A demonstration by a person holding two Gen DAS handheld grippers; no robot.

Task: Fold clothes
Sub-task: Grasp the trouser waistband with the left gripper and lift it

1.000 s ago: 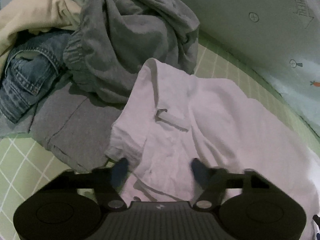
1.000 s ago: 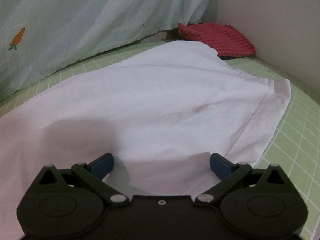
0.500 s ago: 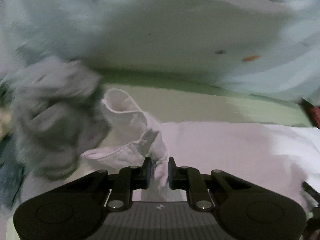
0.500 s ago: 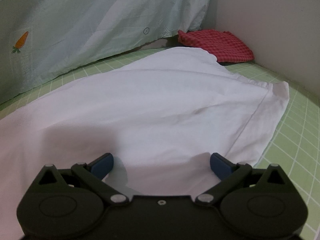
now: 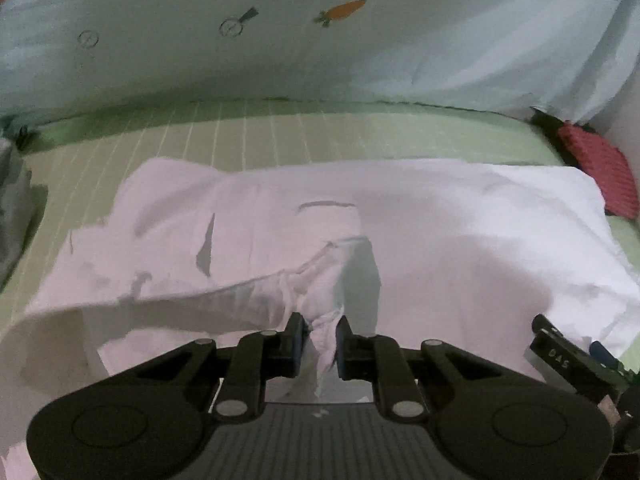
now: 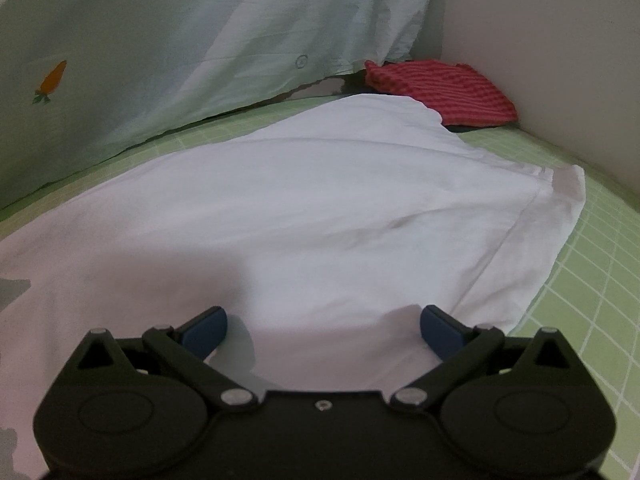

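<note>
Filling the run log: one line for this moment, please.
left gripper: shut on white shirt | right gripper: open over shirt | step: fold underway

We count one white garment (image 5: 400, 216) ahead of the tongs, one red cloth (image 6: 440, 92) beyond, two carrot prints (image 5: 342, 11).

Dim, flat indoor light, soft broad shadows on white cloth (image 6: 320, 208), slight motion blur, fisheye bending, dark corners
</note>
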